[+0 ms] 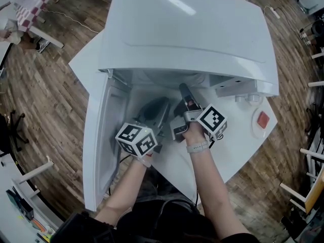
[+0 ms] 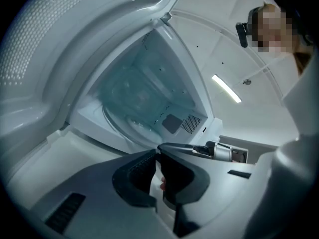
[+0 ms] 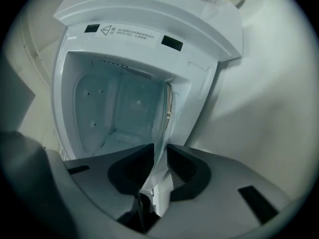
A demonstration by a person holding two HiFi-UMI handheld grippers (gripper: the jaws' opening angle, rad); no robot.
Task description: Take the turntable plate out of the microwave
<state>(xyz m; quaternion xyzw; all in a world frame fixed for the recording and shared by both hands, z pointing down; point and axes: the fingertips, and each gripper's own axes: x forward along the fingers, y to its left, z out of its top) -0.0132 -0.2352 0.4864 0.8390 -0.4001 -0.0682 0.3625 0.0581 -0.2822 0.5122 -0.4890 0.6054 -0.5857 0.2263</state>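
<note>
The white microwave [image 1: 187,34] stands on a white table [image 1: 238,151] with its door [image 1: 98,151] swung open to the left. In the left gripper view the clear glass turntable plate [image 2: 134,98] lies inside the cavity. My right gripper [image 3: 159,158] reaches into the cavity mouth, and the plate's rim [image 3: 162,123] runs edge-on between its pads, which close on it. My left gripper [image 2: 158,176] hovers in front of the opening beside the door, jaws shut with nothing in them. Both grippers show in the head view, left [image 1: 162,108] and right [image 1: 182,90].
A small red object [image 1: 262,119] and two white knobs [image 1: 245,99] sit on the table right of the microwave. The open door walls off the left side. The table's corner points toward me, with wooden floor [image 1: 45,85] all around.
</note>
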